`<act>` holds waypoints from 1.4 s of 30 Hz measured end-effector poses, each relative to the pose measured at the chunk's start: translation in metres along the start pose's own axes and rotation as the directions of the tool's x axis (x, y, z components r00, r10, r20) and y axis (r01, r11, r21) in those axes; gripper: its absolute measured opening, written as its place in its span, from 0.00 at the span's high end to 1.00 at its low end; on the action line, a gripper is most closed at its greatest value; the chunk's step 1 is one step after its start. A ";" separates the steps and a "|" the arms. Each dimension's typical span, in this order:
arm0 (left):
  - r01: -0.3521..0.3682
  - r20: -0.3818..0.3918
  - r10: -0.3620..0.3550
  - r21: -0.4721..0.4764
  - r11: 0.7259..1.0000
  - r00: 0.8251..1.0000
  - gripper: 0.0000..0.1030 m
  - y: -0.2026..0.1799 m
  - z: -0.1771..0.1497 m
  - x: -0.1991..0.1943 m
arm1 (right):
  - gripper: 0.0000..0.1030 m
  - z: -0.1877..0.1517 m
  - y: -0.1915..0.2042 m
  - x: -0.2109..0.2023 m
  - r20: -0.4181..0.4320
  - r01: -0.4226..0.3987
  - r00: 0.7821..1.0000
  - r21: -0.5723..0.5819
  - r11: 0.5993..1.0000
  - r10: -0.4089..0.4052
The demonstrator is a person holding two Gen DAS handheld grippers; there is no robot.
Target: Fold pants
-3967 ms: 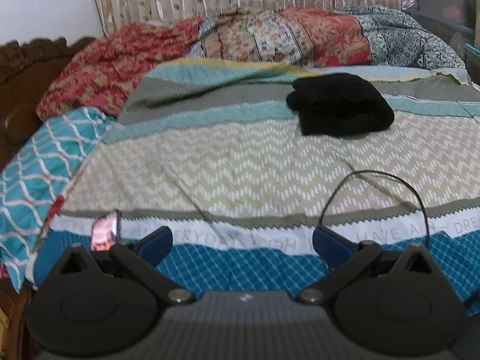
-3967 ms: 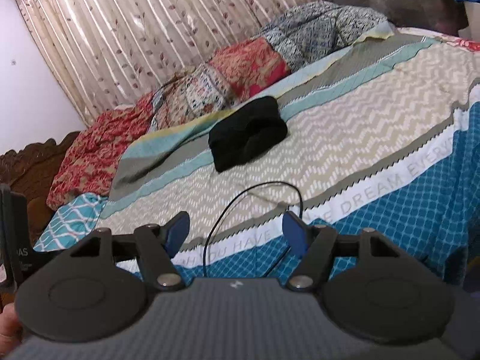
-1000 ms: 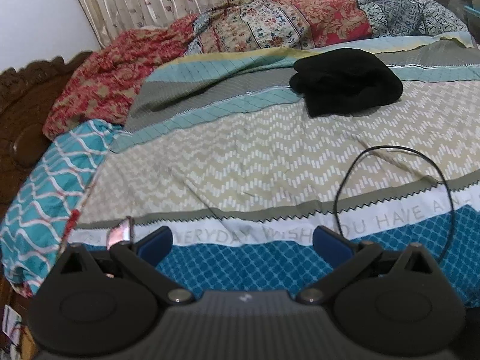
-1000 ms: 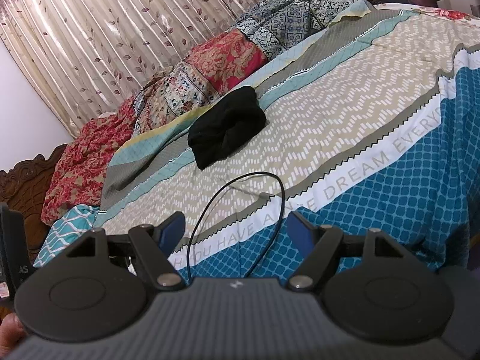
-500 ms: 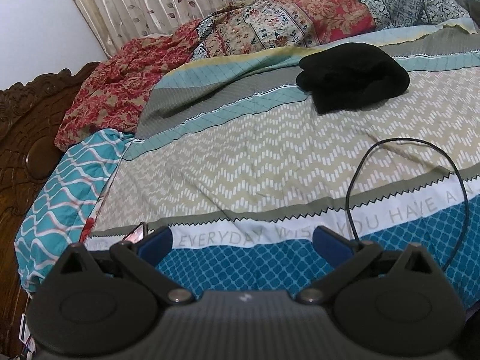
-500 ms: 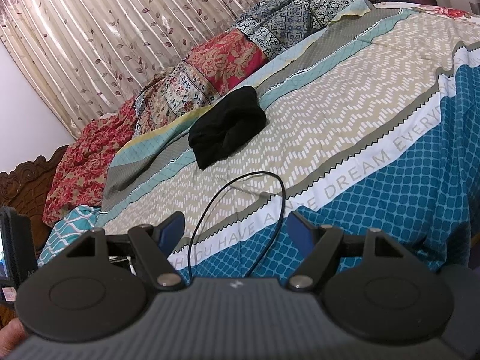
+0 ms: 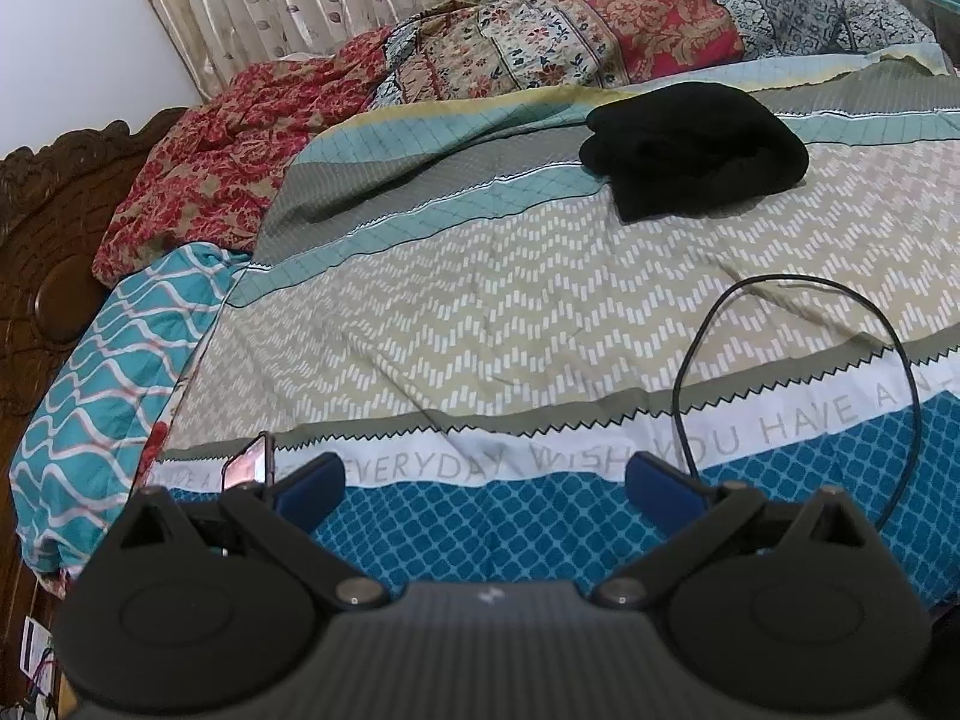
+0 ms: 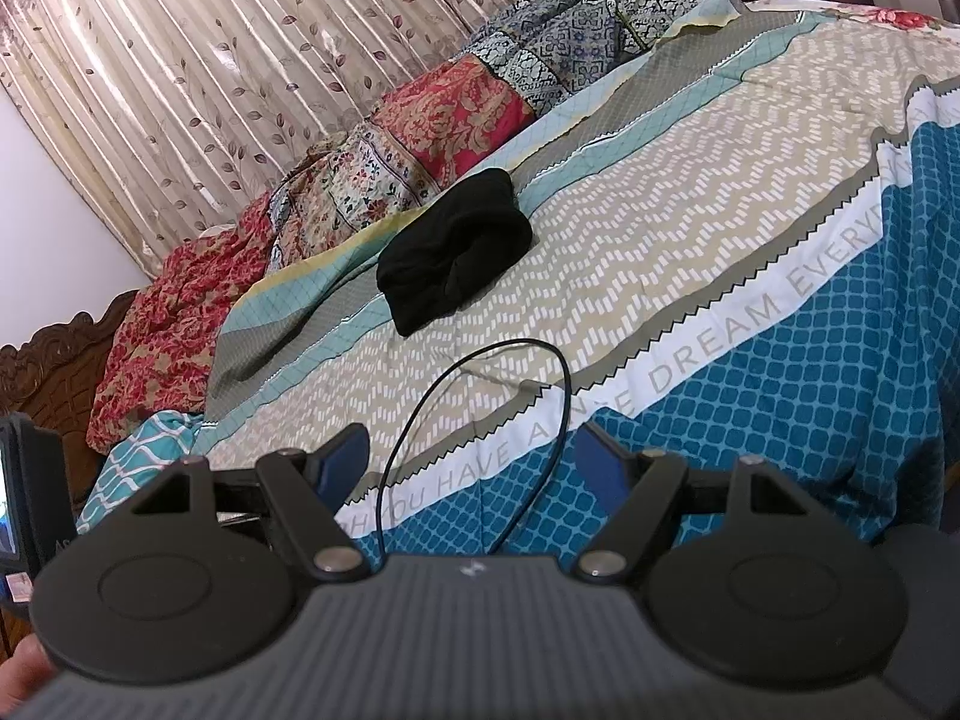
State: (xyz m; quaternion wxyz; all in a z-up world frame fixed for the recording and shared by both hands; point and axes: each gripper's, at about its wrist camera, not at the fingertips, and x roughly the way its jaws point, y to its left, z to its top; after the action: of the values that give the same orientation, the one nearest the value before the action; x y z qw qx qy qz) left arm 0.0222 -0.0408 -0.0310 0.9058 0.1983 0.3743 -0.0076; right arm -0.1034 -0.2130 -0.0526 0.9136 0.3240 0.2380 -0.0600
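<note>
Left wrist view has the left claw (image 7: pixel 486 489) spread wide and empty, like the right claw (image 8: pixel 471 462), with the black pants (image 7: pixel 693 147) bunched far ahead on the bedspread (image 7: pixel 480 312).

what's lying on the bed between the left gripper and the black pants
A looped black cable on the patterned bedspread, between the open left gripper and the bunched black pants, in the left wrist view.

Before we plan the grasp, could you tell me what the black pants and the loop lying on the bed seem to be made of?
The black pants look like soft matte fabric, perhaps knit or fleece: they lie in a slumped bundle with rounded folds and no shine. The black loop looks like a thin rubber- or plastic-sheathed cable: smooth, even in thickness, holding a springy arc on the bedspread.
</note>
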 end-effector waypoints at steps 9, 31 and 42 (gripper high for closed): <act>-0.008 -0.007 0.008 0.011 1.000 1.000 0.00 -0.003 0.001 0.002 | 0.25 0.000 0.000 0.000 0.000 0.000 1.000 0.002 1.000 0.000; 0.195 -0.107 -0.201 -0.068 0.978 0.974 0.00 -0.017 0.003 -0.010 | 0.22 0.012 -0.001 -0.017 0.083 0.004 0.997 -0.006 1.000 -0.003; 0.160 -0.109 -0.163 -0.033 0.987 0.981 0.00 -0.023 0.002 -0.011 | 0.22 0.014 -0.004 -0.018 0.080 -0.010 0.997 -0.008 1.000 0.011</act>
State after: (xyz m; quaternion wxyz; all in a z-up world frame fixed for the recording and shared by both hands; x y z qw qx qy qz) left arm 0.0118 -0.0640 -0.0300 0.8823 0.1566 0.4390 -0.0655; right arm -0.1148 -0.2255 -0.0367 0.9240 0.3191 0.1995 -0.0674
